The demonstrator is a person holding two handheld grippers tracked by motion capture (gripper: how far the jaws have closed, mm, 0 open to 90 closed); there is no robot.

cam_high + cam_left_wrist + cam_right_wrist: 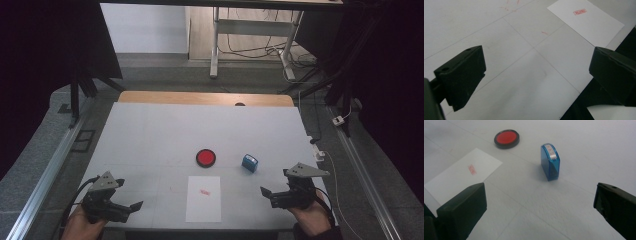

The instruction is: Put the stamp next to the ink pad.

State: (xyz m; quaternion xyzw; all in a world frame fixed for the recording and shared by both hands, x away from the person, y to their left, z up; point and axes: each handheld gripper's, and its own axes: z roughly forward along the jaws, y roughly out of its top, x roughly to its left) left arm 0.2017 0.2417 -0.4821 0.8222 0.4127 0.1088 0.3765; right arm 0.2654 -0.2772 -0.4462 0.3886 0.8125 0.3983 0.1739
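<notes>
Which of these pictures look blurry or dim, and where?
High view: dark edges, evenly lit table. Left gripper view: close jaws soft, paper sharper. Right gripper view: blue stamp crisp with a faint shadow, near jaws blurred.

A fixed high camera is looking forward and down across the white table (150,135), taking in its whole top and the floor beyond. The left gripper (536,75) view is riding low, skimming close over the near edge of the table and facing toward the paper sheet (586,21). The right gripper (541,205) view is sitting just above the surface, looking toward the blue stamp (550,162) and red ink pad (506,138). Both gripper views are sharing the paper sheet with its red imprint (471,169), which the high view is also showing.
</notes>
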